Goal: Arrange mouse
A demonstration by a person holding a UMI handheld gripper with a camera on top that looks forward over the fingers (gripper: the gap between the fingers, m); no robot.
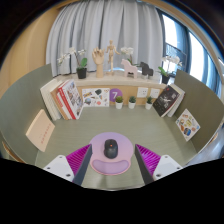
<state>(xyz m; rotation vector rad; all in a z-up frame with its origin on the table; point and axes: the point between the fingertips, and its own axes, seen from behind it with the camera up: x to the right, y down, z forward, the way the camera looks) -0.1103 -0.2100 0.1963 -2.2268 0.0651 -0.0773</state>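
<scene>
Your view looks over a pale grey-green desk (120,130) set in a corner, with grey pleated curtains (100,25) hanging behind it and a window beside them. A raised shelf (60,78) runs along the back of the desk, carrying white orchids in dark pots (80,66), a wooden jointed artist's figure (111,53) and a small white horse figurine (130,68). On the desk, a row of upright books with white and red spines (62,100) stands well ahead of your claw, and a flat tan book (40,130) lies near them. Two small potted plants (125,100) sit below the shelf, and framed pictures (170,100) lean opposite the books. Nearer you, a round lilac mouse mat (111,155) lies on the desk. The small black computer mouse (111,149) rests on that mat, between your claw's fingers with clear gaps on both sides. Your claw (112,160) is spread wide, its magenta pads (78,157) flanking the mat, gripping nothing.
</scene>
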